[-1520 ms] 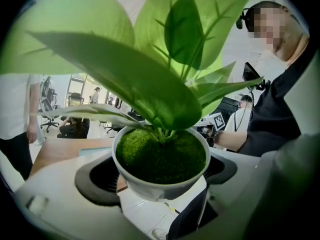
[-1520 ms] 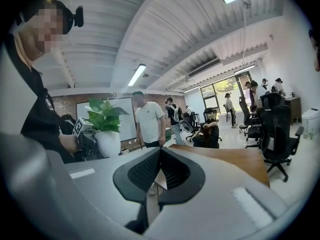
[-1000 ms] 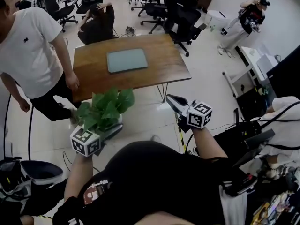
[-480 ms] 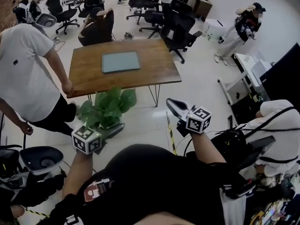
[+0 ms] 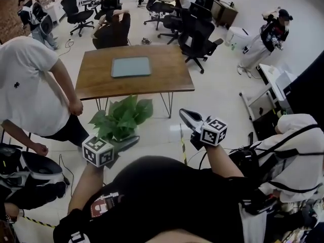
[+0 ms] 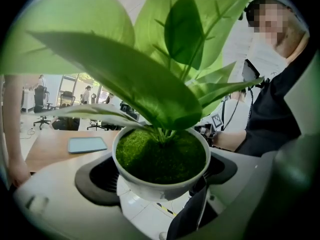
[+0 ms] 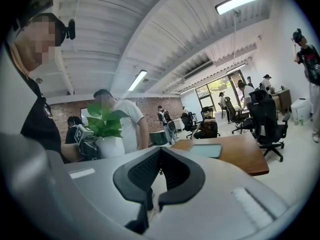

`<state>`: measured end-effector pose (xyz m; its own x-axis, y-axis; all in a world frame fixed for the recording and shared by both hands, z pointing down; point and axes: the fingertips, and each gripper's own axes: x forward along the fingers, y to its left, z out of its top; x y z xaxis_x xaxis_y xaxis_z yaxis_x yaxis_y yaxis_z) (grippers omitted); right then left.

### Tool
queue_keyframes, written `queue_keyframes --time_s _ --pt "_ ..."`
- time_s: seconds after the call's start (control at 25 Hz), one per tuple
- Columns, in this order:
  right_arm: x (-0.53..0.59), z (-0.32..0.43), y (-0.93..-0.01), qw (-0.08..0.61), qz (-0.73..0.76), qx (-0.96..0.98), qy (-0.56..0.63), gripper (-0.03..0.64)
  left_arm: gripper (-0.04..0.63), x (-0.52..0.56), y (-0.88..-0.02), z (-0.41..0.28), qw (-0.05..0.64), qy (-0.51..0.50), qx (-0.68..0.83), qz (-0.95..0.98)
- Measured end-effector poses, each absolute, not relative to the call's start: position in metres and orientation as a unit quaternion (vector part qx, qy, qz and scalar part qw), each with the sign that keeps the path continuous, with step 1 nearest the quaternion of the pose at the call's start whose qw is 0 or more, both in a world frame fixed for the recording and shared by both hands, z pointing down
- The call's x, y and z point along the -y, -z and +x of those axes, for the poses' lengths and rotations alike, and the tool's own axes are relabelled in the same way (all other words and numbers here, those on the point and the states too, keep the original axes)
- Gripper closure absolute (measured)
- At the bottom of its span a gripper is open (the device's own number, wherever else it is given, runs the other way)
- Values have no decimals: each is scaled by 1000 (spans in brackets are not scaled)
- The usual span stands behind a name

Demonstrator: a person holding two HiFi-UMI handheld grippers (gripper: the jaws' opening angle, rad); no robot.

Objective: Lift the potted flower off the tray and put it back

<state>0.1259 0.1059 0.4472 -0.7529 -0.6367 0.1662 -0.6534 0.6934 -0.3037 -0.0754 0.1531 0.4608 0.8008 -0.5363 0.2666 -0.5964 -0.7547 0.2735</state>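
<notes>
A: Left gripper (image 5: 121, 140), state?
B: Clenched on the potted flower (image 6: 160, 156). Black pads pressed against both sides of the white pot. Pot upright, green moss on top, broad leaves fanning up over the camera.

A: Place of the flower, taken from the table (image 5: 167, 70)?
B: Off it. Held in the air above the floor, on the near side of the table's front edge, toward its left half. Not touching the table.

A: Tray (image 5: 131, 67)?
B: Grey, flat, lying about mid-table, well apart from the flower.

A: Right gripper (image 5: 186, 114)?
B: Jaws closed together, tips meeting, gripping nothing. Also on the near side of the table, just off its front right corner. Apart from the flower, pointing toward the table.

A: Anything else round the table?
B: Person in a white shirt (image 5: 25, 85) standing at its left end, one hand near the front left corner. Black office chair (image 5: 200, 29) beyond the far right corner. Seated person (image 5: 114, 27) in dark clothes beyond the far edge.
</notes>
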Motion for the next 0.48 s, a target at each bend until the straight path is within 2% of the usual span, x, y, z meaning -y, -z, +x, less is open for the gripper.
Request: queue_keyframes --time_s 0.48 --pt "-108 121 -434 28 352 921 -163 603 106 -149 -451 -83 158 -90 302 936"
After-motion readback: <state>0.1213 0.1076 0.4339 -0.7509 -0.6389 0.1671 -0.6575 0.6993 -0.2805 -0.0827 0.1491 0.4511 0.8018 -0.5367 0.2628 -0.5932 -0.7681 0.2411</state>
